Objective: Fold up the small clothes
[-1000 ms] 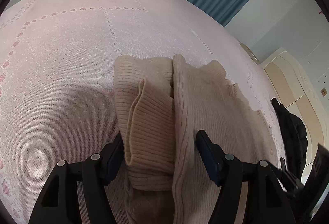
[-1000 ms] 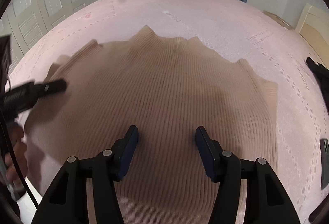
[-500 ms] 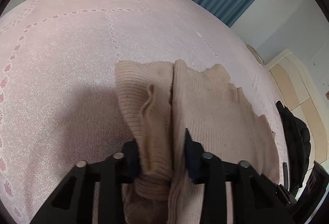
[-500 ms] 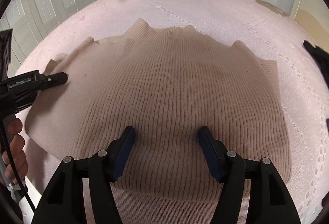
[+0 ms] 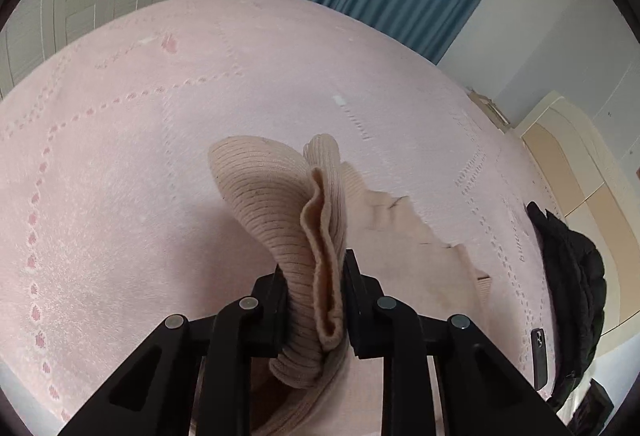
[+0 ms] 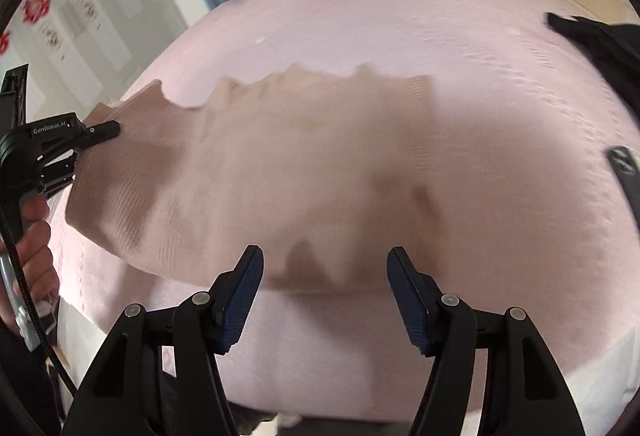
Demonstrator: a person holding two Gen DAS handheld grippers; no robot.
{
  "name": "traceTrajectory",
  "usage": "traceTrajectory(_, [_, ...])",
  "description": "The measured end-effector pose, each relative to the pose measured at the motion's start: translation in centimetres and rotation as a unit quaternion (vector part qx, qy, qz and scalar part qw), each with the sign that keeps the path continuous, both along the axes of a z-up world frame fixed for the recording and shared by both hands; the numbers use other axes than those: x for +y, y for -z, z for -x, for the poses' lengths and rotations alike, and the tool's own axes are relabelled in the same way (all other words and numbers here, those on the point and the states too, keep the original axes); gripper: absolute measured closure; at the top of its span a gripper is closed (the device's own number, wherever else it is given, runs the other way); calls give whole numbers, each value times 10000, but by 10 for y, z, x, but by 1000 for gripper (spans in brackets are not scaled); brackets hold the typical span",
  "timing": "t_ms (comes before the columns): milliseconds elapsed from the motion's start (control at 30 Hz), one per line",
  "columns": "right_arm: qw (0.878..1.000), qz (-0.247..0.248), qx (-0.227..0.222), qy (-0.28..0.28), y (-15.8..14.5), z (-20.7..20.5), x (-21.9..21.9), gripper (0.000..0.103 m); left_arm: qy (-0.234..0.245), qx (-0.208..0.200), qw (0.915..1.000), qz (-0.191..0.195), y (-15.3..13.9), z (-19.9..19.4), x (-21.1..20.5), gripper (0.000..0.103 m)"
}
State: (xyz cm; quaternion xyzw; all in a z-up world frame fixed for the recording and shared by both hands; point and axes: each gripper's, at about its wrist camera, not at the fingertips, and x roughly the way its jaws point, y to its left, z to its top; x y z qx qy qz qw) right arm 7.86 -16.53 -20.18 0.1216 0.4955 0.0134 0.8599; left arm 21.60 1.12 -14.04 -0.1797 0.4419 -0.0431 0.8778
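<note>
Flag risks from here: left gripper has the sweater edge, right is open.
1. The left gripper pinches a bunched edge of the beige sweater; a layer might slip out, skewing the fold.
2. The right gripper is open, pinning nothing, so the sweater body may drag across the pink bedspread.

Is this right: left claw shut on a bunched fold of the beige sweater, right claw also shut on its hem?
Not quite. The left claw is shut on a bunched fold of the beige sweater, but the right claw is open, its fingers spread apart above the bed just short of the sweater's near edge, gripping nothing. The right wrist view shows it.
</note>
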Motion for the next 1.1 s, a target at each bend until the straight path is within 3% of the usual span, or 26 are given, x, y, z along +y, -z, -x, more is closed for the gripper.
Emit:
traceTrajectory(233, [9985, 102, -143, 522, -29, 37, -62, 39, 241, -140, 9992, -283, -28, 6, -87, 82])
traceTrajectory(433, [9956, 140, -82, 918, -32, 67, -103, 39, 806, 21, 9956, -488, -4, 14, -178, 81])
traceTrajectory(567, [9954, 61, 27, 958, -25, 73, -115, 39, 1472, 447, 9880, -114, 24, 19, -206, 81])
traceTrajectory(633, [9958, 89, 22, 909, -23, 71, -115, 39, 1739, 689, 9817, 358, 30, 18, -204, 81])
traceTrajectory(700, [9967, 25, -13, 814, -22, 65, -111, 39, 1667, 726, 9825, 393, 25, 15, -193, 79])
traceTrajectory(733, [9970, -44, -55, 768, -22, 63, -110, 39, 1589, 656, 9845, 352, 22, 13, -185, 74])
traceTrajectory(833, [9975, -416, -209, 528, -23, 45, -101, 39, 1261, 410, 9909, 223, 11, 9, -153, 46])
traceTrajectory(867, [9969, -595, -290, 429, -24, 37, -97, 39, 1165, 320, 9925, 193, 9, 10, -140, 43])
traceTrajectory(1100, [9832, -1728, -591, 64, -24, -8, -63, 38, 766, 231, 9967, -132, 12, 26, -61, 43])
